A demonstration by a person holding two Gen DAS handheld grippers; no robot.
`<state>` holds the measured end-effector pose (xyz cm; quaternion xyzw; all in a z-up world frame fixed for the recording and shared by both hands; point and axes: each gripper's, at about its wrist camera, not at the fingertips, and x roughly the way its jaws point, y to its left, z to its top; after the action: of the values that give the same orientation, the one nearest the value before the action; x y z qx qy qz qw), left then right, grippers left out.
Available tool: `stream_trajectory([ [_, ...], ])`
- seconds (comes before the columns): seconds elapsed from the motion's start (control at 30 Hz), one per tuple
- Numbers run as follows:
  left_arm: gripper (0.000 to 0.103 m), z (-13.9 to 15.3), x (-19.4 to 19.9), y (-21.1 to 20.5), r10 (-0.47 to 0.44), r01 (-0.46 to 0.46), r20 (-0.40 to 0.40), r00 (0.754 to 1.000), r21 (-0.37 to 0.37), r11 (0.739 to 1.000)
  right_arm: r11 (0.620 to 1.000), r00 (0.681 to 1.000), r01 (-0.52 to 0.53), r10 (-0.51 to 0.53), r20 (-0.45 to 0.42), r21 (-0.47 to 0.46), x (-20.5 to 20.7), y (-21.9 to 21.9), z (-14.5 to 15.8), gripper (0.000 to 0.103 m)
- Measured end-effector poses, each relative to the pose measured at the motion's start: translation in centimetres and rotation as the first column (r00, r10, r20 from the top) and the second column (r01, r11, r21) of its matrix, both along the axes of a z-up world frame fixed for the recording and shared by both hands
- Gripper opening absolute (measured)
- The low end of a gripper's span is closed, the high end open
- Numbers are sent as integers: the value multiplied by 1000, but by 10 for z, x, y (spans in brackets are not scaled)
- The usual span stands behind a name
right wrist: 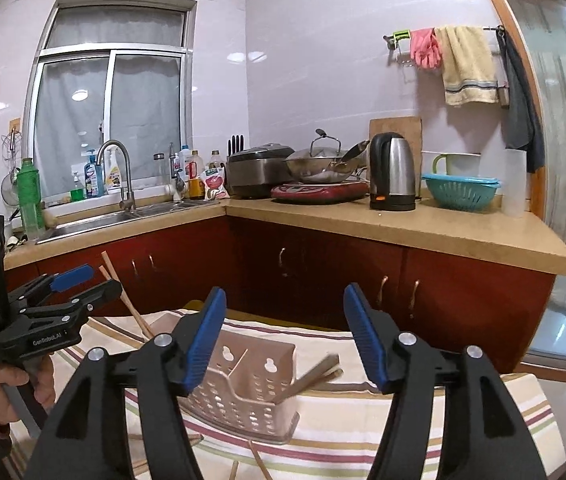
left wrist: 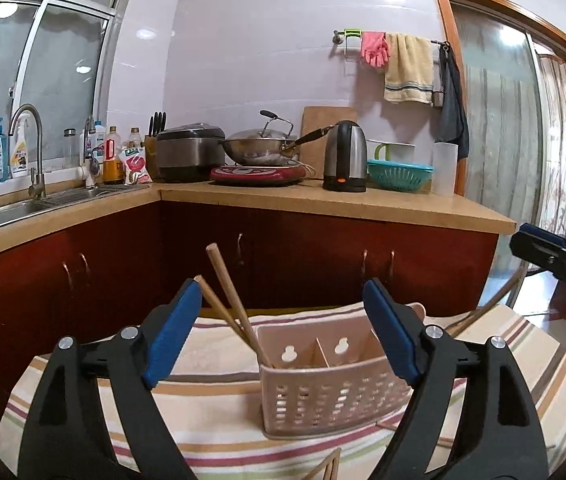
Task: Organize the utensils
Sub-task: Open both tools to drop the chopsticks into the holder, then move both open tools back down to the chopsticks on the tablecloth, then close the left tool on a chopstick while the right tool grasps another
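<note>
The pink slotted caddy [left wrist: 335, 384] is sitting on the striped cloth [left wrist: 211, 404] and is standing between the spread fingers of the left gripper [left wrist: 283, 332], which is holding nothing. Two chopsticks [left wrist: 229, 292] are leaning out of its left compartment toward 11 o'clock, crossing the path by the left finger. The right compartment is standing open from above. In the right wrist view, blurred chopsticks [right wrist: 309, 376] are jutting from the caddy toward 2 o'clock between the parted fingers of the right gripper [right wrist: 285, 334]. Loose sticks [right wrist: 261, 462] are lying on the cloth at 6 o'clock.
</note>
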<state>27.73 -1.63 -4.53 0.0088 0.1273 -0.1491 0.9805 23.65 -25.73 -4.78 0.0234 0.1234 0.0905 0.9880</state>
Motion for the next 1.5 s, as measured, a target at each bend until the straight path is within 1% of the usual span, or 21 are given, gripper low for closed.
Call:
stream_trajectory([
  [0.1,81,1,-11,4,-10,10,-3,1000,4,1000,1000,1000,6,-6,4,5,-12,-1,1,60],
  [0.17,81,-1,-22,6,-23,23,-7,1000,16,1000,1000,1000,12,-12,5,13,-28,-1,-2,60],
  [0.3,81,-17,-53,15,-19,20,-19,1000,51,998,999,1000,22,-21,-18,24,-53,1,-19,60],
  [0.37,81,-30,-71,19,-12,15,-36,999,72,997,999,999,23,-22,-38,38,-67,2,-33,60],
  [0.47,81,-48,-90,26,8,-1,-73,997,91,996,999,998,33,-31,-60,21,-90,9,-57,60],
  [0.57,81,-68,-112,33,23,-11,-131,991,88,996,1000,994,19,-18,-107,10,-109,17,-83,58],
  [0.67,81,-91,-134,38,41,-20,-187,981,110,994,1000,986,-7,4,-165,-18,-124,26,-109,55],
  [0.77,76,-114,-147,42,63,-29,-247,967,141,990,999,972,-43,37,-233,-24,-134,34,-134,52],
  [0.83,70,-125,-153,46,85,-41,-274,958,166,985,998,959,-65,56,-277,-23,-139,37,-150,49],
  [0.93,64,-140,-159,56,118,-62,-325,938,178,982,996,944,-90,76,-322,-28,-143,43,-167,45],
  [1.0,62,-146,-163,58,127,-66,-347,929,182,981,994,933,-105,88,-350,-30,-144,46,-176,43],
  [1.13,53,-159,-166,58,126,-49,-389,913,203,978,993,923,-110,89,-375,-37,-146,48,-186,43],
  [1.3,49,-174,-164,55,117,-22,-433,894,219,976,994,916,-106,84,-392,-35,-146,45,-190,43],
  [1.43,46,-175,-163,51,103,-3,-444,890,221,975,993,907,-115,91,-412,-36,-147,47,-196,43],
  [1.47,43,-177,-162,50,95,9,-456,885,221,975,992,903,-118,91,-419,-37,-147,47,-197,41],
  [1.5,38,-177,-161,49,89,17,-463,882,220,975,992,902,-118,90,-423,-39,-147,48,-198,40],
])
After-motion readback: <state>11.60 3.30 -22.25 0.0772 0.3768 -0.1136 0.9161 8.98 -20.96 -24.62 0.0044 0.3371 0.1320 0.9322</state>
